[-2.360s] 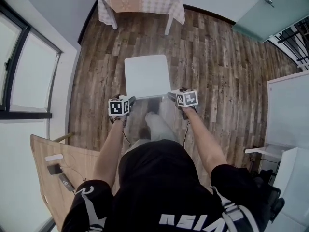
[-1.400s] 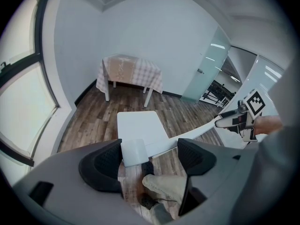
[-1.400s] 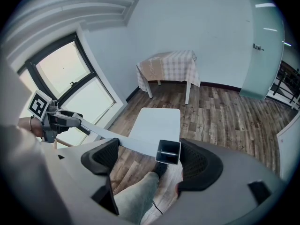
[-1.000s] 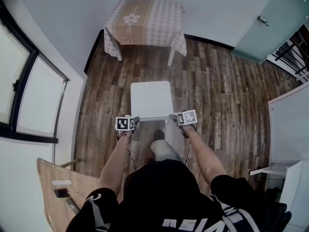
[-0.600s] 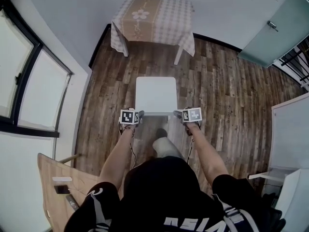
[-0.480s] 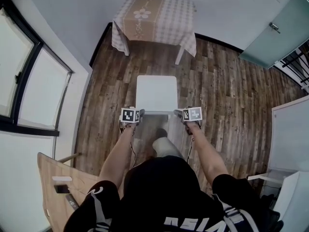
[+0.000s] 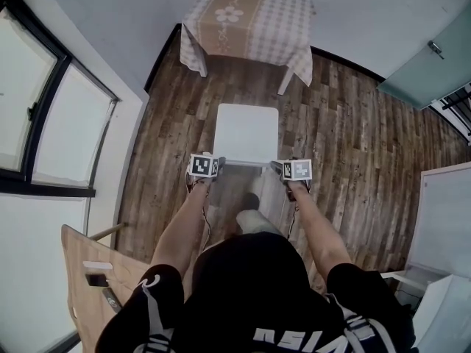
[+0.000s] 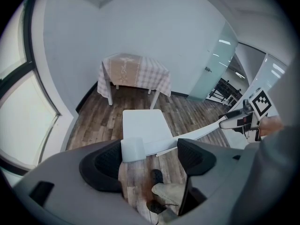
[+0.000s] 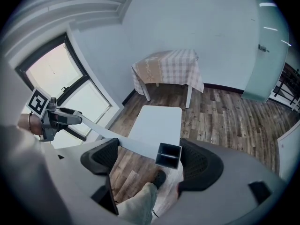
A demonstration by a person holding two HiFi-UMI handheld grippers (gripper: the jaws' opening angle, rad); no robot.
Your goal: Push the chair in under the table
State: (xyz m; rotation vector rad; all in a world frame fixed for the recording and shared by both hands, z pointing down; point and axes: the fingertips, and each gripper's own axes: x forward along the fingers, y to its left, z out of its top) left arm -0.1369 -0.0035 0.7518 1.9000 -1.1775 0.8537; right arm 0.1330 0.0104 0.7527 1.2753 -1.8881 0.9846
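A: Here, where is the chair (image 7: 246, 132) standing?
B: It is standing on the wooden floor (image 7: 353, 123), facing the cloth-covered table (image 7: 250, 17) — near it, not yet under it.
A: And the grippers?
B: The left gripper (image 7: 217, 164) is bracketing one end of the backrest rail (image 8: 187, 137), the right gripper (image 7: 277, 167) the other — both pairs of jaws are standing spread, each rail end lying against one pad.
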